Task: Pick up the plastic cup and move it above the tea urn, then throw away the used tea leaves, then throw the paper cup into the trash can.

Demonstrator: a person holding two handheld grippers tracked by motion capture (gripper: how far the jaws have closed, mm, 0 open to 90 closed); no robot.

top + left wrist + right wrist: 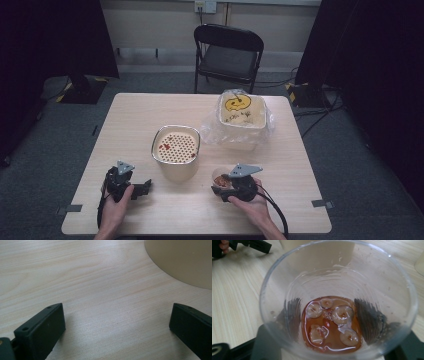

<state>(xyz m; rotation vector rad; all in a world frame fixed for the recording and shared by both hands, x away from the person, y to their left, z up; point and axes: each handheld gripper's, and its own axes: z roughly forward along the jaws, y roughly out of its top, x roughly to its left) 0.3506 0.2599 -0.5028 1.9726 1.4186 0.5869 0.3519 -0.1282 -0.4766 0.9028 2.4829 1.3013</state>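
Cup [337, 302] in right hand-held gripper [222, 187]: five slices.

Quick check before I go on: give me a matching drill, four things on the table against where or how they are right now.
Things:
1. clear cup
2. left tongs
3. strainer pot
4. bag-lined bin

States:
A. open over bare tabletop
B. far right, smiley face inside
C. table centre, holed insert on top
D. gripped by right tongs, brown liquid in the bottom

Pairs: 1-D, 2-A, 3-C, 4-B
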